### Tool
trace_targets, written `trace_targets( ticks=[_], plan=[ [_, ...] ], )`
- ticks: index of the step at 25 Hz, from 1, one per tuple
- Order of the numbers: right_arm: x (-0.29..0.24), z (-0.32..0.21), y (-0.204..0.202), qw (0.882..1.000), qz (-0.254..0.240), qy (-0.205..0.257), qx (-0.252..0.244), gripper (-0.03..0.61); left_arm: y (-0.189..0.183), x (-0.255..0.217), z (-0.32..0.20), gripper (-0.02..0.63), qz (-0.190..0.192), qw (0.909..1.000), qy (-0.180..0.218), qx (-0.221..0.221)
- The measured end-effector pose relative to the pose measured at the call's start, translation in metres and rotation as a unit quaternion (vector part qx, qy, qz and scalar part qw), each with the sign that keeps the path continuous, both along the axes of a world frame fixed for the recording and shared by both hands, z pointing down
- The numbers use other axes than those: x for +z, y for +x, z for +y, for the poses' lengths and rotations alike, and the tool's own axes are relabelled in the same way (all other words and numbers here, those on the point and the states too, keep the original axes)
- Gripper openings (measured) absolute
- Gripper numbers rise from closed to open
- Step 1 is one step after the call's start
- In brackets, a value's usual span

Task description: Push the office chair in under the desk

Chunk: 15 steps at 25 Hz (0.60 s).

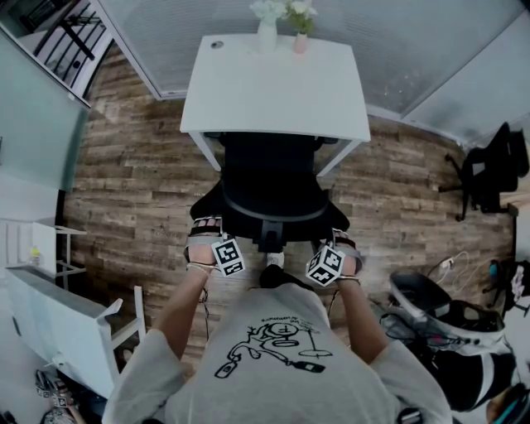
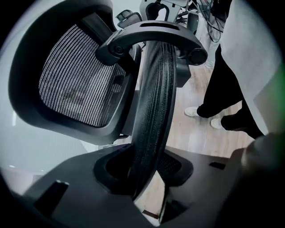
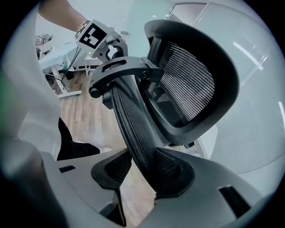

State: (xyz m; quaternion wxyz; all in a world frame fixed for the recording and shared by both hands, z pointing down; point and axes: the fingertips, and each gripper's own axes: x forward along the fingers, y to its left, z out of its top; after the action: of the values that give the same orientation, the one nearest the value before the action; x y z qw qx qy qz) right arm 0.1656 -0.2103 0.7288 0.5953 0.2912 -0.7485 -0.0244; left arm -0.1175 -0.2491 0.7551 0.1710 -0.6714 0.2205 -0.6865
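A black mesh office chair stands with its seat partly under the white desk. I stand right behind it. My left gripper grips the left edge of the backrest, my right gripper the right edge. In the left gripper view the backrest's mesh rim runs between the jaws of the left gripper, which are shut on it, and the headrest rises behind. In the right gripper view the rim is clamped the same way by the right gripper.
Two small vases with flowers stand at the desk's far edge. Another black chair is at the right. White furniture stands at the lower left, cables and gear at the lower right. Glass walls close the corner behind the desk.
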Motion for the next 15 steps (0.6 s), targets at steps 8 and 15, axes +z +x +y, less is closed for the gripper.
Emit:
trace_targets(
  ticks=[8, 15],
  plan=[
    [0.0013, -0.0008, -0.0004, 1.0, 0.001, -0.003, -0.004, 0.183, 0.0003, 0.0009, -0.0008, 0.159, 0.011, 0.9999, 0.002, -0.003],
    [0.0006, -0.0026, -0.0005, 1.0, 0.004, -0.003, -0.001, 0.193, 0.0015, 0.0004, -0.0028, 0.195, 0.03, 0.9993, -0.011, -0.018]
  ],
)
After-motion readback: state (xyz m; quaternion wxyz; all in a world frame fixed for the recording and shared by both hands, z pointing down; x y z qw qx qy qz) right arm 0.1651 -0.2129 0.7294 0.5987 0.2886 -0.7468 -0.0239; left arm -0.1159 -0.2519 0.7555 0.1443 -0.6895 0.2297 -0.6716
